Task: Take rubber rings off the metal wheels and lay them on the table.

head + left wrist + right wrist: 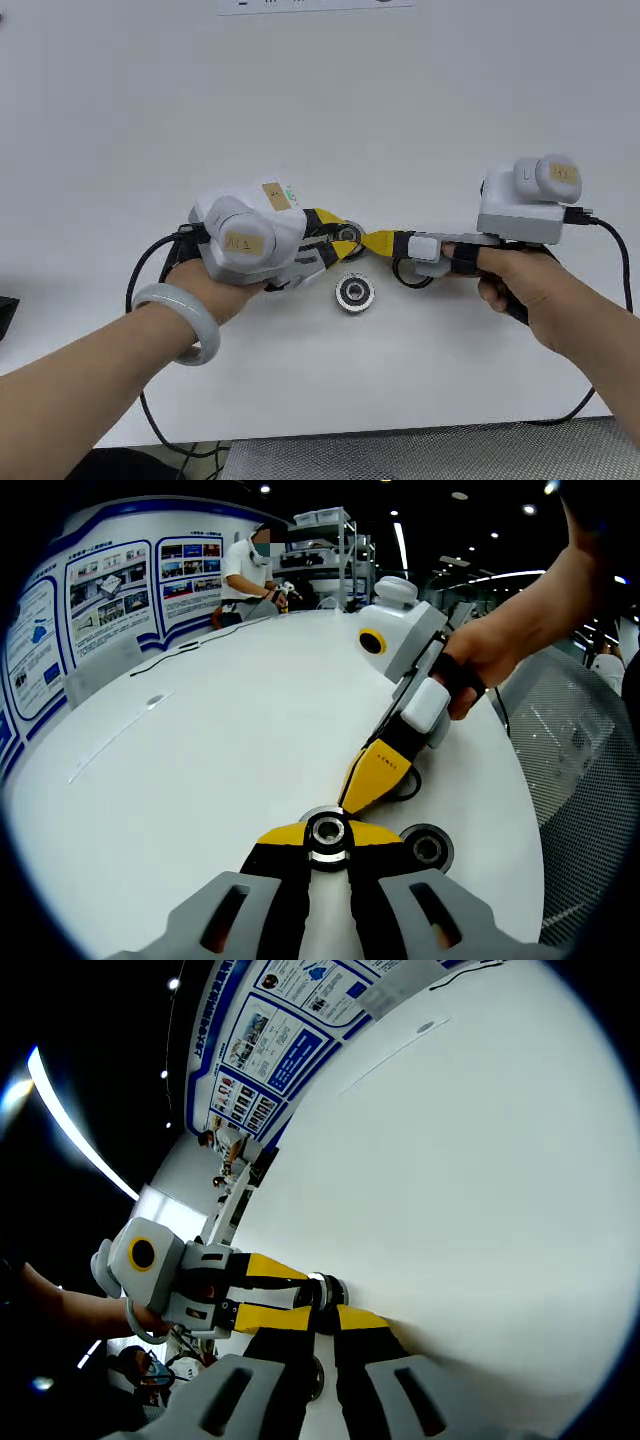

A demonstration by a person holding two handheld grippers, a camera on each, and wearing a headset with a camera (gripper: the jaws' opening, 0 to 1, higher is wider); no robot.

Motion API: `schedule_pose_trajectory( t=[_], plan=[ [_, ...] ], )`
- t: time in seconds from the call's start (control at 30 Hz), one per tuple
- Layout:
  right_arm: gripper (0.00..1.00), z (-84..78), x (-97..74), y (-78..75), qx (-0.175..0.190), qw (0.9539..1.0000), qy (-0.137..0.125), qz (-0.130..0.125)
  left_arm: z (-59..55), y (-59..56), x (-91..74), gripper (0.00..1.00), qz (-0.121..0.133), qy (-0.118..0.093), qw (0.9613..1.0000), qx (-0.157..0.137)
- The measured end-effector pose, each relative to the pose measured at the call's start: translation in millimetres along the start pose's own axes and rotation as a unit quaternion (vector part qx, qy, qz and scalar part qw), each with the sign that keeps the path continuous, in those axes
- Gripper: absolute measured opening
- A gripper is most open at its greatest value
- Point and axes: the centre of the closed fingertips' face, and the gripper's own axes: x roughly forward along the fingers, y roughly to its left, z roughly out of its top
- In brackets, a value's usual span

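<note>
White table (300,120) takes up most of the head view. Left gripper (338,235), in a hand w/ a pale bangle (190,322) on the wrist, is clamped on a metal wheel (349,240). In the left gripper view both yellow tips press the wheel's sides; can't tell if the wheel touches the tabletop. Right gripper (380,242) points in from the opposite side, jaws drawn together, tips right at that wheel's rim; can't tell whether they pinch anything there. Second wheel (354,292) lies flat on the table just below where the two grippers meet, on the person's side. It's apart from both & has a dark band round its rim. Thin black loop (408,274) sits under the right gripper's jaws, near the second wheel; can't tell if it's a rubber ring or a bit of cable, nor if it rests on the table
</note>
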Motion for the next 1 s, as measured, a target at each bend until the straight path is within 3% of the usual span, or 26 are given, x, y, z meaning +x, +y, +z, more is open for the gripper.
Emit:
schedule_pose_trajectory(
  t=[0.37,1.0],
  plan=[
    [0.08,0.9,2.3,0.1,0.009,0.9999,-0.003,0.004,-0.3,0.2,0.1,0.13,0.000,0.000,1.0000,-0.002],
    [0.02,5.0,-0.3,0.4,-0.013,0.9999,-0.003,-0.006,0.2,-0.1,0.1,0.13,0.000,0.000,1.0000,0.000]
  ],
)
